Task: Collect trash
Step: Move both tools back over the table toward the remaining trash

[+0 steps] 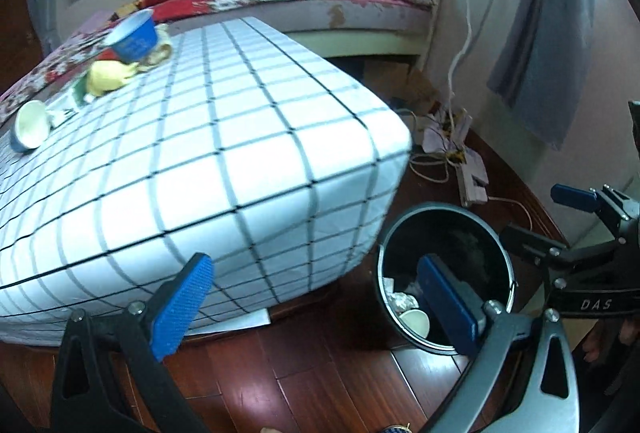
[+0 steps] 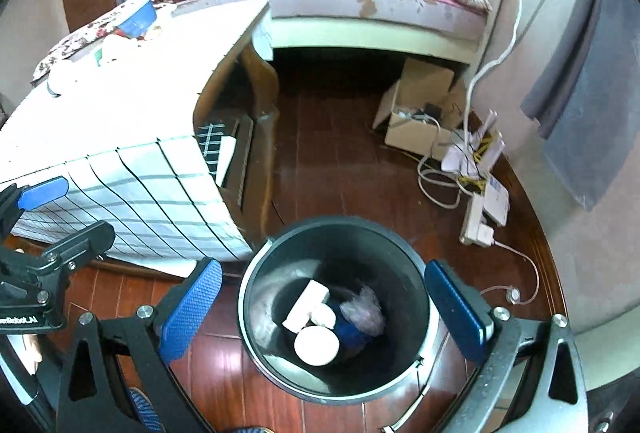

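Bin [image 2: 340,309]: upright on the wood floor beside the checked table [image 1: 224,137], mouth up, holding a paper cup [image 2: 317,345], white box, crumpled wrap
Right gripper [image 2: 320,313]: over the bin mouth, spread wide, empty
Left gripper [image 1: 316,313]: spread wide, empty, beside the bin
Tabletop: blue cup [image 1: 134,35] tipped over, yellow scrap [image 1: 106,77], white cup [image 1: 30,125] on its side

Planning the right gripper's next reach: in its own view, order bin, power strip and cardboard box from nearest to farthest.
1. Bin: directly below the open right gripper.
2. Power strip: on the floor, right.
3. Cardboard box: farther back, by the bed.
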Available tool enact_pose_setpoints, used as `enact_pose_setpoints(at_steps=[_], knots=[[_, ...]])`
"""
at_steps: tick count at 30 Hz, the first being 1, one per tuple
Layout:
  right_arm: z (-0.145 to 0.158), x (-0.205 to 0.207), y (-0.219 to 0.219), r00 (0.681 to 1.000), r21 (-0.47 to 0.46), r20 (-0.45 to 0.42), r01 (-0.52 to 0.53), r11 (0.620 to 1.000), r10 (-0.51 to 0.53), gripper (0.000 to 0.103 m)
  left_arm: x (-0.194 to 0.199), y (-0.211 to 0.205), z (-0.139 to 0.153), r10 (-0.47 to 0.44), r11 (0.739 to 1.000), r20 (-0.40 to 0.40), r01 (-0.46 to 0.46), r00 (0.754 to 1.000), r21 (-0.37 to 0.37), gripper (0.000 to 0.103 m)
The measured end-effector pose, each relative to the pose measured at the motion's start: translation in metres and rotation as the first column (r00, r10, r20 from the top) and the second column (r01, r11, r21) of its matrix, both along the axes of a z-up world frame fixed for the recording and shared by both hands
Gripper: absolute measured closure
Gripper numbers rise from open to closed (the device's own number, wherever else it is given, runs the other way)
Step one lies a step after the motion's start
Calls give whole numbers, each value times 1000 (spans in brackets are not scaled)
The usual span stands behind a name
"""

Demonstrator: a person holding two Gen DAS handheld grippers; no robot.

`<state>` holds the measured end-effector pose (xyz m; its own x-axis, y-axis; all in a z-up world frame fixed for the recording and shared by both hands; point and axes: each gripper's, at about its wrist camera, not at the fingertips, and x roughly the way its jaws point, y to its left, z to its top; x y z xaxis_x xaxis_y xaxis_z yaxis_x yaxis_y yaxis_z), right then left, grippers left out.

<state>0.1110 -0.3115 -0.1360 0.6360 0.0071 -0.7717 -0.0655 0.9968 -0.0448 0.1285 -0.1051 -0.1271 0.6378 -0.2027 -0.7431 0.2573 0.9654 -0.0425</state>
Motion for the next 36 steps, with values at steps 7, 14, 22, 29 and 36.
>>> enact_pose_setpoints(at_steps=[7, 14, 22, 29, 36], knots=[[23, 7, 39, 995, 25, 82, -56, 998, 54, 1, -2, 37, 16, 87, 996, 48, -87, 995, -10, 1], [38, 19, 87, 980, 5, 166, -111, 994, 109, 1, 1, 88, 26, 183, 983, 70, -182, 981, -23, 1], [56, 50, 136, 953, 67, 269, -164, 984, 140, 1, 15, 165, 29, 316, 949, 83, -316, 945, -19, 1], [72, 113, 198, 946, 28, 220, -250, 968, 238, 1, 49, 233, 41, 422, 906, 109, -424, 900, -6, 1], [82, 188, 251, 931, -4, 226, -295, 955, 288, 1, 112, 289, 42, 512, 858, 110, -514, 852, -12, 2]])
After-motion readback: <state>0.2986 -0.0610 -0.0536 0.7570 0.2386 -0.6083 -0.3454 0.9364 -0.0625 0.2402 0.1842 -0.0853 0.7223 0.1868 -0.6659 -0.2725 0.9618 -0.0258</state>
